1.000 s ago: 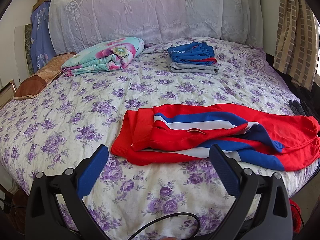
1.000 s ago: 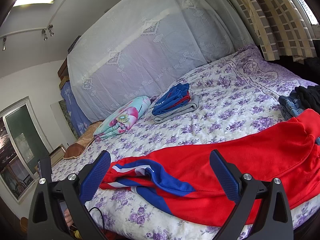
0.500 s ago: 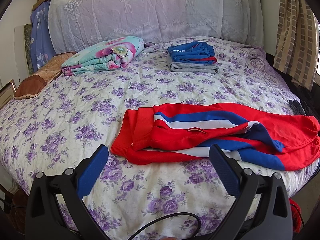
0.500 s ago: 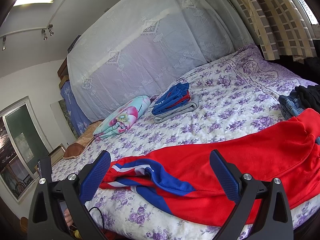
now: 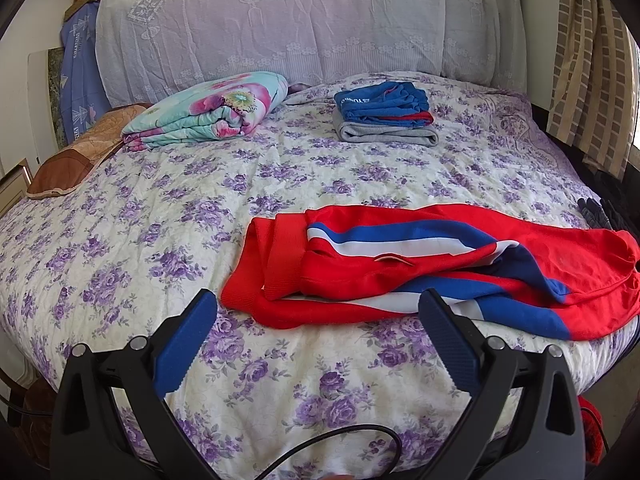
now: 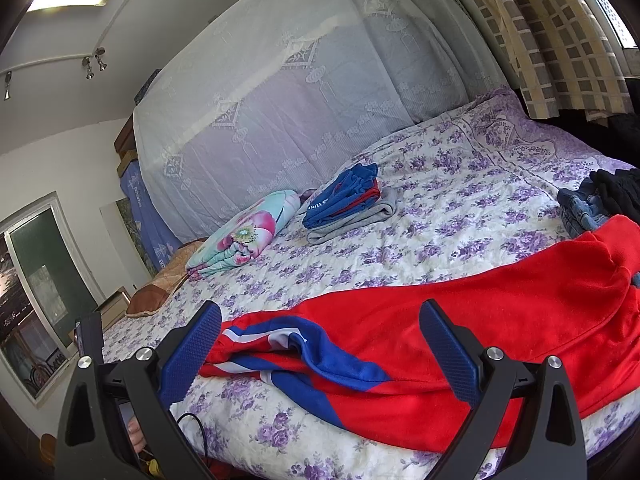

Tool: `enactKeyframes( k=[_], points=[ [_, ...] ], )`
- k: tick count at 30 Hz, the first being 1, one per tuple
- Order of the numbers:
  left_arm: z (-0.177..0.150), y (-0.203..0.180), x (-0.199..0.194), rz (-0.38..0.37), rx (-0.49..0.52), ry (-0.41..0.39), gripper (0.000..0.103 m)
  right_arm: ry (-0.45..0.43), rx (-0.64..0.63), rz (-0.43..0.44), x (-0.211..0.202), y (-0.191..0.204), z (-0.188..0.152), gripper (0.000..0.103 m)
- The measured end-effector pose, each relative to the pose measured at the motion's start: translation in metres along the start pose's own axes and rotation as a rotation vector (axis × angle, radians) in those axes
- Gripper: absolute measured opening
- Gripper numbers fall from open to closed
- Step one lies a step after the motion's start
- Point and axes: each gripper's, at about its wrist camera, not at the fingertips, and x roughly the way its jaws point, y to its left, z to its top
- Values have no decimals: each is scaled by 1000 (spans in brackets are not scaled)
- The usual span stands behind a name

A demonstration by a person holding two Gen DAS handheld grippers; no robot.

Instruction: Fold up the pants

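Observation:
Red pants (image 5: 420,268) with blue and white side stripes lie crumpled across the near edge of the bed (image 5: 200,208), waistband to the left. They also show in the right wrist view (image 6: 460,320). My left gripper (image 5: 318,312) is open and empty, just short of the waistband end, above the bedspread. My right gripper (image 6: 320,328) is open and empty, hovering near the pants' striped part, not touching.
A stack of folded blue and grey clothes (image 5: 384,118) and a folded floral blanket (image 5: 208,112) lie at the bed's far side. A brown pillow (image 5: 76,156) lies far left. Dark clothes (image 6: 600,200) are piled at the right edge. A curtain (image 5: 588,60) hangs right.

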Motion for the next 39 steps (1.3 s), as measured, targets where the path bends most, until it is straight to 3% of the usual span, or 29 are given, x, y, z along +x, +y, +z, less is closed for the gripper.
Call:
enactKeyframes(
  k=[12, 39],
  points=[
    [-15, -2, 11, -1, 0, 6, 98, 15, 10, -4, 5, -2, -2, 99],
    [-11, 6, 24, -3, -7, 61, 98, 79, 37, -48, 22, -16, -10, 99]
  ],
)
